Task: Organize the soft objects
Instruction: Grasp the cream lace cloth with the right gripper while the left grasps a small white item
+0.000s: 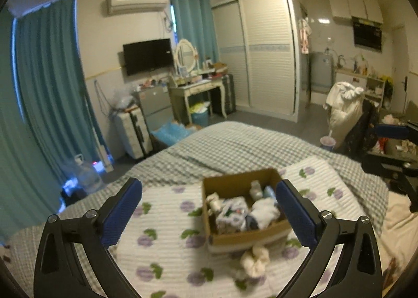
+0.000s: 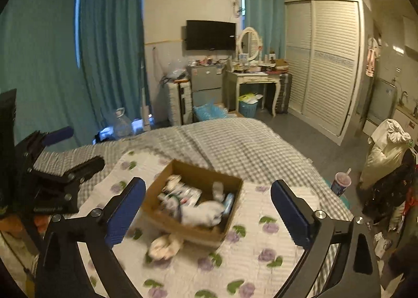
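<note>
Cream sock bundle beside cardboard box | below, between both claws | left claw wide | right claw wide

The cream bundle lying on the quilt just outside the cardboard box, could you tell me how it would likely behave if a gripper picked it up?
The cream bundle looks knotted and lumpy, so it would probably squash between the pads and sag. It seems light for its size and unlikely to roll far on the quilt. Both grippers are open above it.
</note>
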Tool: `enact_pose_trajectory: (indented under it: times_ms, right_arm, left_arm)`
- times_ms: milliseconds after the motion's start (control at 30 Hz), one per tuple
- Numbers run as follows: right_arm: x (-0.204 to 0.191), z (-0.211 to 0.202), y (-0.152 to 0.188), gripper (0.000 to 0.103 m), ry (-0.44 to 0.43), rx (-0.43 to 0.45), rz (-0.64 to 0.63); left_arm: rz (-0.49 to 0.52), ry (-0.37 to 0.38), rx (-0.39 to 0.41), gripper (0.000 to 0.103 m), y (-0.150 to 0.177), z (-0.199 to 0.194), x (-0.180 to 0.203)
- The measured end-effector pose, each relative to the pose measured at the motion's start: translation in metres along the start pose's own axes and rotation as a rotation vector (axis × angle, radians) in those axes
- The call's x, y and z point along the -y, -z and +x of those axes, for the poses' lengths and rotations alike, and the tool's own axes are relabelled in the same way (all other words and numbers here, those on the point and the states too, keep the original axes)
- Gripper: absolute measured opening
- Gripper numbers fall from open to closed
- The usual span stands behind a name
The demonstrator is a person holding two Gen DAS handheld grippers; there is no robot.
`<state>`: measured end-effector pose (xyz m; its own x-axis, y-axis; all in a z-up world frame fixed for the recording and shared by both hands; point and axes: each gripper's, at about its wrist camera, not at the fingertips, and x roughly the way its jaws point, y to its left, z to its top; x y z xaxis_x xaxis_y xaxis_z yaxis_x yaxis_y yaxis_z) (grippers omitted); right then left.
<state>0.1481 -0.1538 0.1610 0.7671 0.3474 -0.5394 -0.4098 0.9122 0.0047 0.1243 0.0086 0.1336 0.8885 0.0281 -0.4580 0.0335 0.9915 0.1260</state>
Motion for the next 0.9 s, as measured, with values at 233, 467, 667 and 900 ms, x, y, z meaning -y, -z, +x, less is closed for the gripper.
enact_pose_trajectory:
  times_ms: [233, 467, 667, 900]
  right_arm:
    - [-0.045, 0.009, 0.067, 0.098, -0.058, -0.04, 0.012]
    - [-0.069, 0.095, 0.145, 0.098, -0.031, -0.14, 0.007]
    - [-0.076, 0.155, 0.185, 0.098, -0.069, -0.204, 0.048]
    - [-0.079, 0.203, 0.205, 0.096, -0.081, -0.252, 0.098]
  left_arm:
    - [0.015, -0.044, -0.087, 0.103, 0.076, 0.009, -0.008]
    - [-0.12, -0.063, -0.173, 0.103, 0.157, 0.059, -0.023]
    - [-0.141, -0.041, -0.209, 0.103, 0.188, 0.095, -0.021]
    - [-0.212, -0.065, -0.28, 0.102, 0.212, 0.118, -0.043]
